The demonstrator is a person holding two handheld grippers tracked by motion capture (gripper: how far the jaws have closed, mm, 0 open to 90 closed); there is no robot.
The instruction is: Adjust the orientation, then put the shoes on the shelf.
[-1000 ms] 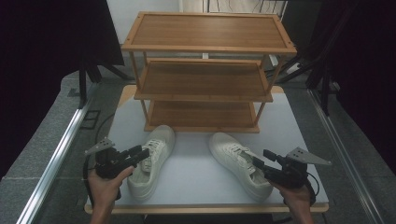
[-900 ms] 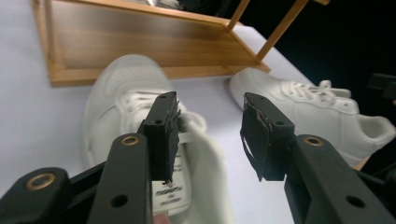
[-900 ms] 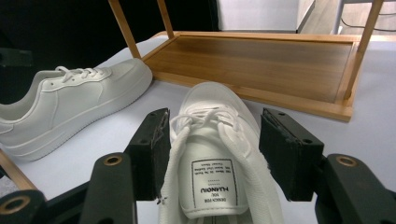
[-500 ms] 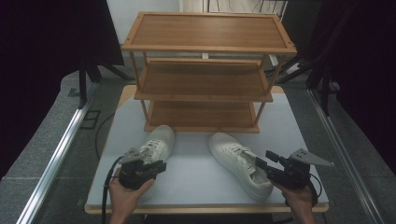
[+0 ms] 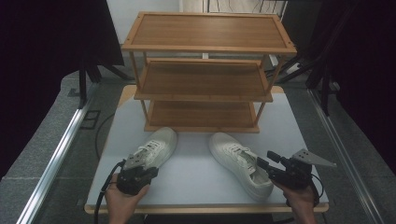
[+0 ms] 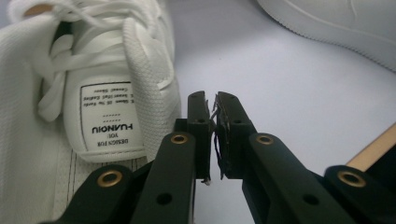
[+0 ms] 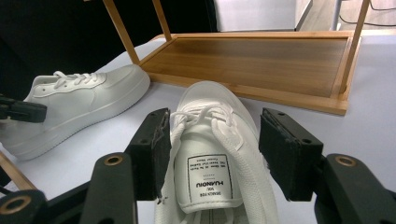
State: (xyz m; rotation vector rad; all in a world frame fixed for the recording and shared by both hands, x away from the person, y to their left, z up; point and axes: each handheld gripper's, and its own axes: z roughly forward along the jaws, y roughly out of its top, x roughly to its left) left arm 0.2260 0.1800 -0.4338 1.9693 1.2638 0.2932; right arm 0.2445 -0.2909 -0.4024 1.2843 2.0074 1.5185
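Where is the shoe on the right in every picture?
High view: the right shoe lies right of centre, near the front edge, before the right tool.
Left gripper view: its sole crosses the top right corner.
Right gripper view: centre, between the open jaws.
Shared landmark: the wooden rack.

Spread right claw (image 7: pixel 212 156) straddles white sneaker's (image 7: pixel 212 140) tongue.

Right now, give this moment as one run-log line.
left tongs: shut, beside left white sneaker | right tongs: open, straddling right white sneaker | wooden shelf rack: empty

Tongue label (image 6: pixel 108 116) text too blurred to read; left shoe (image 6: pixel 70 70) cropped at edges.
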